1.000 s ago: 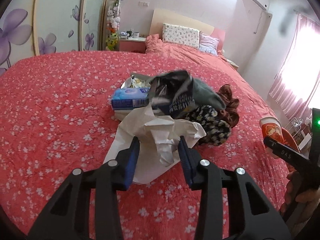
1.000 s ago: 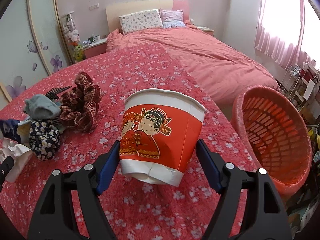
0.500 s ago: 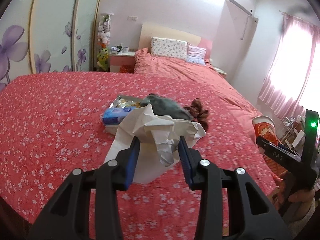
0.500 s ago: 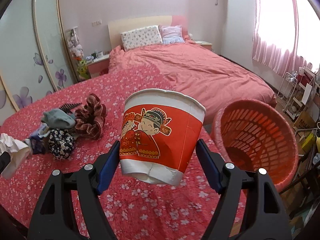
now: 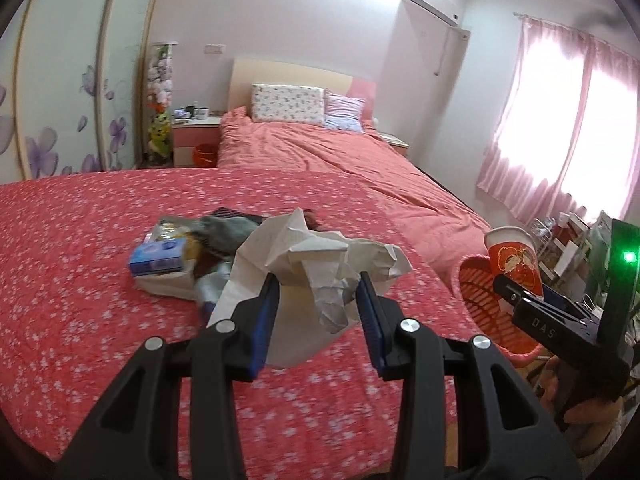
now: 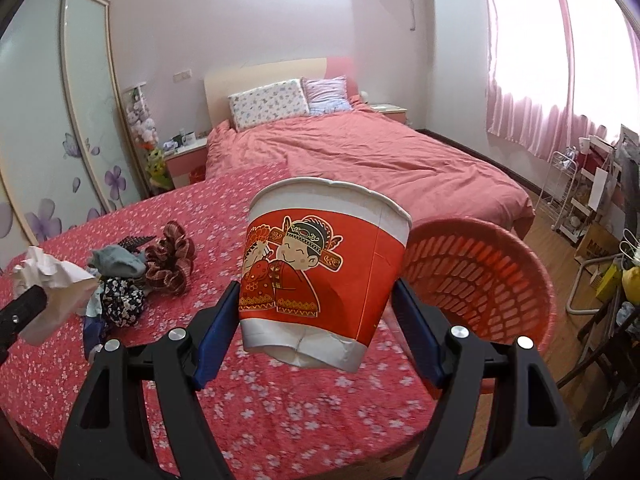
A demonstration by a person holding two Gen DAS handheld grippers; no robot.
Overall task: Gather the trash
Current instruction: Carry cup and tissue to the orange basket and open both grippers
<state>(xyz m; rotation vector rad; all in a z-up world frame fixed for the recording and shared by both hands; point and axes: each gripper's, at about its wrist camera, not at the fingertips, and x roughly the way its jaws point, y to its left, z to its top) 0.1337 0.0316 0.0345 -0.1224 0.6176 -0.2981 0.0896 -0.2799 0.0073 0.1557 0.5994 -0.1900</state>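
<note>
**Both grippers loaded, basket waits at the table's edge**

Nearest the right wrist camera, the right gripper (image 6: 316, 316) has its blue pads clamped on the sides of a red paper cup (image 6: 324, 268), held off the table with its mouth tipped slightly away. In the left wrist view the left gripper (image 5: 318, 308) pinches a crumpled white paper (image 5: 320, 264), which bulges above and hangs below the fingers.

Just past the cup, at about three o'clock from it, stands the red basket (image 6: 480, 276), mouth open and tilted toward the table, hard against the edge of the flowered tablecloth (image 6: 280, 408). On the cloth at about nine o'clock from the cup lies the remaining pile (image 6: 136, 268): socks, a scrunchie, and in the left view a blue packet (image 5: 158, 260). Farther off is the bed (image 6: 380, 156).

The step in hand looks like carrying both pieces to the basket. To do it well, bring the cup fully over the basket's mouth before loosening, since the rim is slanted and a light cup could bounce off it. Let the cup go first, then swing the left gripper across behind it; the loose paper trails, so lift it clear of the pile to avoid dragging anything off the table.
</note>
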